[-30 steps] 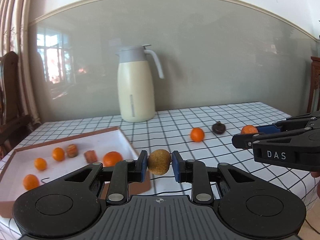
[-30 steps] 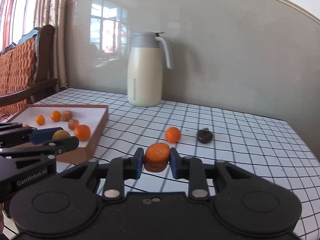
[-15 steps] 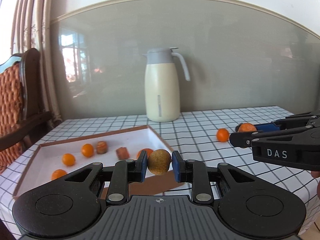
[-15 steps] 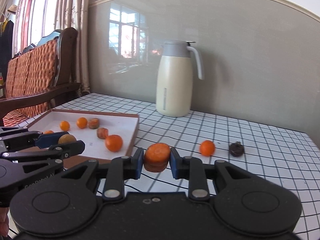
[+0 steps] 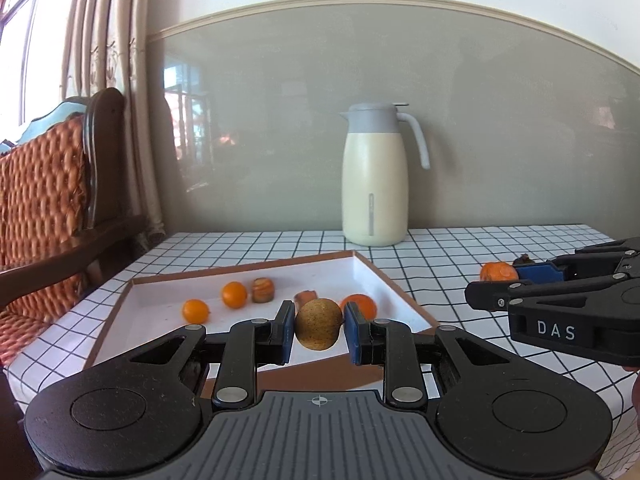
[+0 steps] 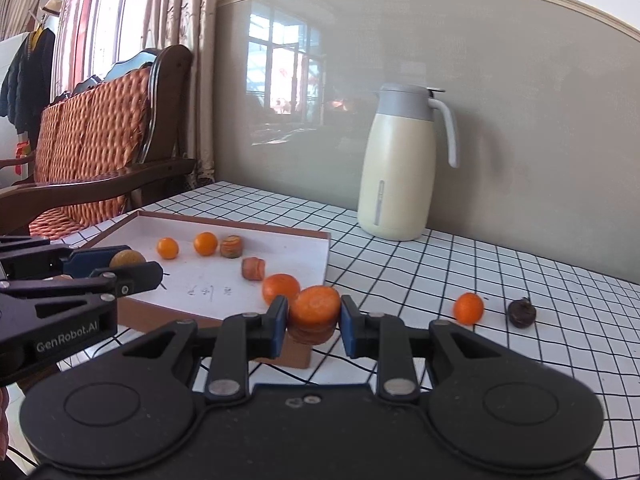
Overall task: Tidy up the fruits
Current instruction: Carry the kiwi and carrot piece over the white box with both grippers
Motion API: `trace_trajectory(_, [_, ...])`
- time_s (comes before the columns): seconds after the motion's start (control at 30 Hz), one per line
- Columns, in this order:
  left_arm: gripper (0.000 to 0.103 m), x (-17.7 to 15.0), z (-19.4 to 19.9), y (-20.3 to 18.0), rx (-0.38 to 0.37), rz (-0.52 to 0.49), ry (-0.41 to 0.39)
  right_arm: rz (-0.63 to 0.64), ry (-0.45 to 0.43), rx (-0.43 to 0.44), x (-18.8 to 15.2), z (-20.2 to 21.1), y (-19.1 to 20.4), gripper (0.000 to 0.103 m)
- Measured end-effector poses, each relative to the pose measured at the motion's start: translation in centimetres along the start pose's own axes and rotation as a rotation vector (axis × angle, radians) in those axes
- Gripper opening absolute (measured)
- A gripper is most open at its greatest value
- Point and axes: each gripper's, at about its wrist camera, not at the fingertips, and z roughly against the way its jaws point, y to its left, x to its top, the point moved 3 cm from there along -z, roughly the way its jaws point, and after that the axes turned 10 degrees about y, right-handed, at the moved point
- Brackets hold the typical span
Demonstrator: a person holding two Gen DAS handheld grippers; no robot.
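Cream thermos jug [image 5: 375,184] stands centre-right on checked tablecloth [image 5: 452,248]; wooden chair [image 6: 100,152] at frame left; curtain [image 5: 120,40] upper left.

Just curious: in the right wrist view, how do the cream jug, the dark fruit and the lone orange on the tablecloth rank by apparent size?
1. Cream jug, by far.
2. Lone orange.
3. Dark fruit, only slightly smaller, so that ranking is unsure.

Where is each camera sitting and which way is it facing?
Left wrist: sits on the left tool, looking along its fingers at the brown fruit it grips, over the tray; the right tool shows.
Right wrist: sits on the right tool, gripping an orange fruit; the left tool shows.
Shared: tray, jug, both tools.
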Motion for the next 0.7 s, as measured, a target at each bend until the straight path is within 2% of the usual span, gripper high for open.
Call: trace_trajectory(0.7, [0.027, -1.1, 0.0, 7.6, 0.108, 0.095, 0.008, 0.057, -0.017, 0.058, 1.6, -2.1, 5.1, 0.019])
